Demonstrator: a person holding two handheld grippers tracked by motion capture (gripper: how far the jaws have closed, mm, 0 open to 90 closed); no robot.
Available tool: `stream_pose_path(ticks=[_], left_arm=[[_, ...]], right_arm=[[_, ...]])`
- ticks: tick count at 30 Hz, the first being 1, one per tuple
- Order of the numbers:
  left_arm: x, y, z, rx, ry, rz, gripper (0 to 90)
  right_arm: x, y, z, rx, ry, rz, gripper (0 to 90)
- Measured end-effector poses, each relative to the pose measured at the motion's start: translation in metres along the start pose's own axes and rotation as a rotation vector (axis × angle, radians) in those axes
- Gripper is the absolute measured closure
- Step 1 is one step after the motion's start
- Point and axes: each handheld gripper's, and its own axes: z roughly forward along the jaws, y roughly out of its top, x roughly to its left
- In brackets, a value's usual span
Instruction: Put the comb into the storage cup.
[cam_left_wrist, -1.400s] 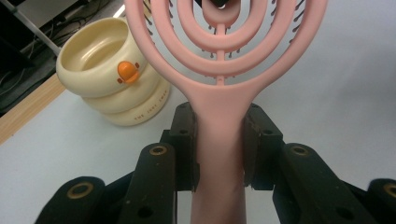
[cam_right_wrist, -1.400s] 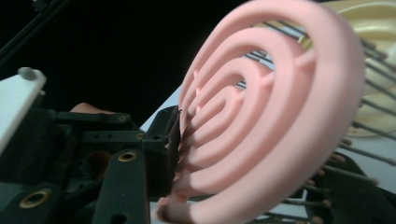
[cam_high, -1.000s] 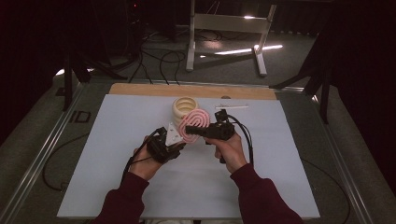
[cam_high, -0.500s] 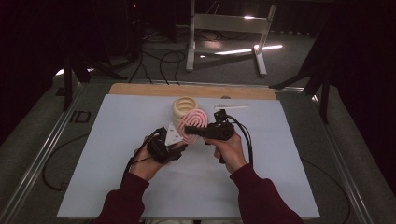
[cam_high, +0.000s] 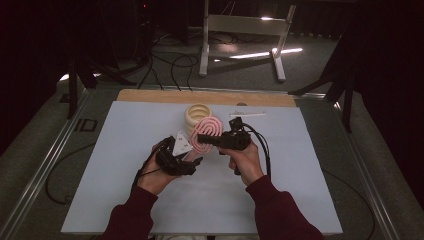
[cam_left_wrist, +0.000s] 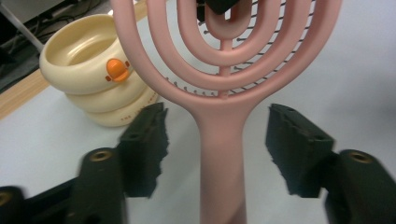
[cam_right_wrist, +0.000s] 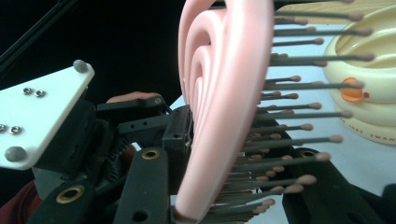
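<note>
Left gripper (cam_left_wrist: 217, 149) fingers just opened off pink hairbrush (cam_left_wrist: 224, 121) handle

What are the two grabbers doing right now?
Left gripper: open, jaws just been opening, clear on both sides of the pink hairbrush handle.
Right gripper: shut on the pink hairbrush's head.

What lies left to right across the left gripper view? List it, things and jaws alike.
Cream ring-shaped holder → left jaw → pink hairbrush handle → right jaw.
</note>
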Motion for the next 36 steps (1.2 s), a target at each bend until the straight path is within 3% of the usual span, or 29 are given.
stream_pose_path(ticks=[1, 2, 4, 19, 23, 36], left_arm=[[0.003, -0.001, -0.002, -0.017, 0.014, -0.026, 30.2], [0.003, -0.001, -0.002, -0.017, 0.014, -0.026, 19.4], [0.004, -0.001, -0.003, -0.016, 0.023, -0.035, 16.4], [0.016, -0.014, -0.014, -0.051, 0.061, -0.106, 3.8], [0.022, -0.021, -0.018, -0.063, 0.073, -0.138, 1.8], [0.033, -0.043, -0.031, -0.13, 0.124, -0.186, 0.5]], right_arm=[[0.0, 0.0, 0.0, 0.0, 0.0, 0.0, 63.7], [0.0, 0.0, 0.0, 0.0, 0.0, 0.0, 63.7], [-0.001, 0.0, 0.0, -0.007, 0.002, 0.01, 63.7], [-0.003, 0.001, -0.002, -0.013, -0.009, 0.008, 63.7], [-0.003, 0.001, -0.003, -0.016, -0.013, 0.009, 63.7], [-0.006, 0.002, -0.005, -0.018, -0.028, 0.008, 63.7]])
